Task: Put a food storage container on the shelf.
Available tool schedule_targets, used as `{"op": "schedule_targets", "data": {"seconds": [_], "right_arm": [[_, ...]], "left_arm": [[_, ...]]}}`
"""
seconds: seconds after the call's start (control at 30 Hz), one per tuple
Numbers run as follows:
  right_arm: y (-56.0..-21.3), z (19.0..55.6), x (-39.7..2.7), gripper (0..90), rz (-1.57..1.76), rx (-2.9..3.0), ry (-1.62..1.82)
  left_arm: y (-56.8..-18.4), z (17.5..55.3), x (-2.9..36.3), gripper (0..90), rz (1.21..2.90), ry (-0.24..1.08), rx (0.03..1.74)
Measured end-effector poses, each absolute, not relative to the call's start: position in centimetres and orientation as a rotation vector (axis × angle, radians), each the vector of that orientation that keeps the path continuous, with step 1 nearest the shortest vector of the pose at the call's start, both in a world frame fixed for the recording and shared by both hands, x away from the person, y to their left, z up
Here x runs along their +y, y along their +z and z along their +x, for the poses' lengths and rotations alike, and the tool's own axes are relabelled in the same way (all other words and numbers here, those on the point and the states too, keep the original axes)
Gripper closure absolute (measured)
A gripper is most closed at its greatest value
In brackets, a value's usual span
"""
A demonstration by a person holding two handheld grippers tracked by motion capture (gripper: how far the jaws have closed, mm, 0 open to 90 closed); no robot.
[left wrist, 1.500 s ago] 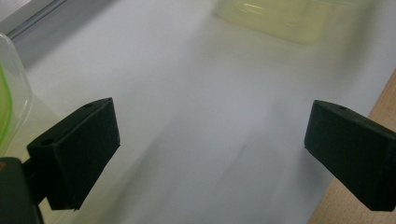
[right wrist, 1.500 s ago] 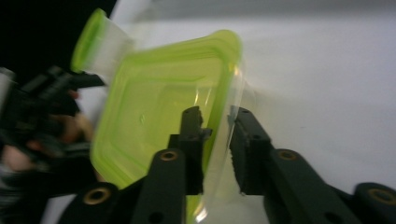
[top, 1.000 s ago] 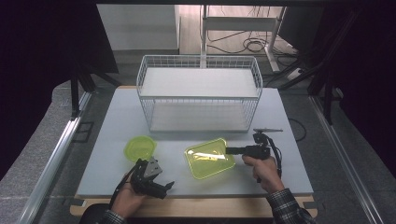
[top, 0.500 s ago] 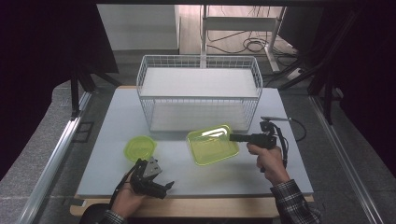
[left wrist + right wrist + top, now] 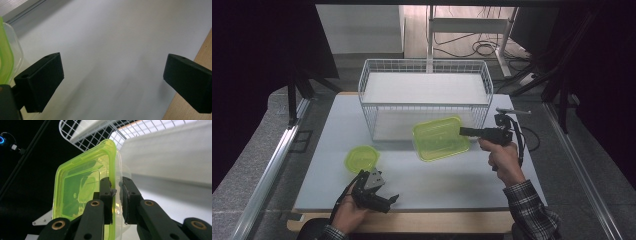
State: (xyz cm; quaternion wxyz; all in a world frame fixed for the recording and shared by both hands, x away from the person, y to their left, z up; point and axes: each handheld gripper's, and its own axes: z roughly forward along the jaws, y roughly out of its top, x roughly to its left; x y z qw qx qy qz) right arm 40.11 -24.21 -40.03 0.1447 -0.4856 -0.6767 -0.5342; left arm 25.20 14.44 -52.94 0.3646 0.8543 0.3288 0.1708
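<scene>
White wire basket and small round green-lidded container on table

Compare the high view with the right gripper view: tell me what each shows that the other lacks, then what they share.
High view alone: the whole white table, the small round green container near the left gripper, which rests open at the table's front edge, and both of the person's hands.

Right gripper view alone: the close grip, with the right gripper pinching the rim of the rectangular green-lidded container, jaws on either side of the edge.

Both: that container held up off the table by the right gripper, and the white wire basket beyond it.
</scene>
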Motion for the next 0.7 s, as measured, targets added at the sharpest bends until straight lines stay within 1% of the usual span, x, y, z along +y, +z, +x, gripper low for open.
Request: {"op": "schedule_targets", "data": {"seconds": [0.17,0.7], "right_arm": [[-38.4,40.6,-24.0,79.9,-1.394,-1.942,-1.583],[-34.9,43.0,-22.3,79.9,-1.419,-1.935,-1.691]], "left_arm": [[-53.0,25.2,14.4,2.7,2.201,0.436,0.845],[-53.0,25.2,14.4,2.3,2.197,0.442,0.842]]}}
